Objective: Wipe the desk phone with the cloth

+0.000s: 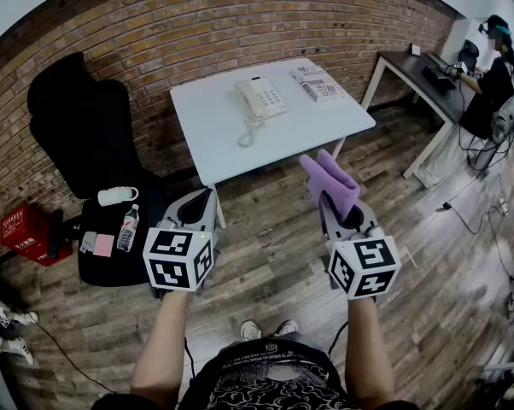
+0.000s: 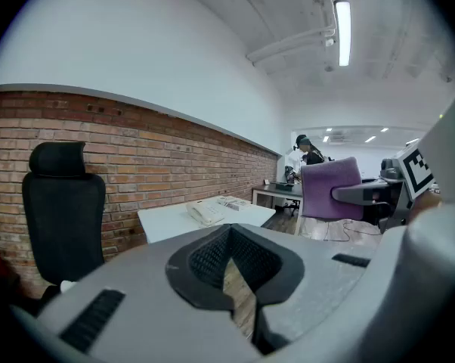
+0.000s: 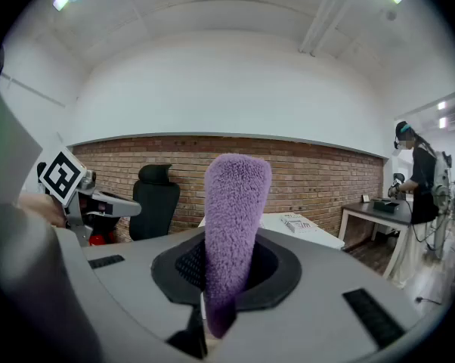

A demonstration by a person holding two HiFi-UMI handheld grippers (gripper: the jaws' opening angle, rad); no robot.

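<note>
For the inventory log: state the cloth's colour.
The cloth is purple; the right gripper view shows it best.

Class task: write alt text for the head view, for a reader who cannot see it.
The right gripper holds a purple cloth upright in its jaws, while the left gripper beside it is shut and empty. Ahead of both, a white desk phone sits on a white table against a brick wall.

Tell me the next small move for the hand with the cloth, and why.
Probably carry the right gripper forward and left, toward the desk phone. Its jaws are shut on the purple cloth, but it hangs over the floor, short of the white table, so the cloth is nowhere near the phone.
</note>
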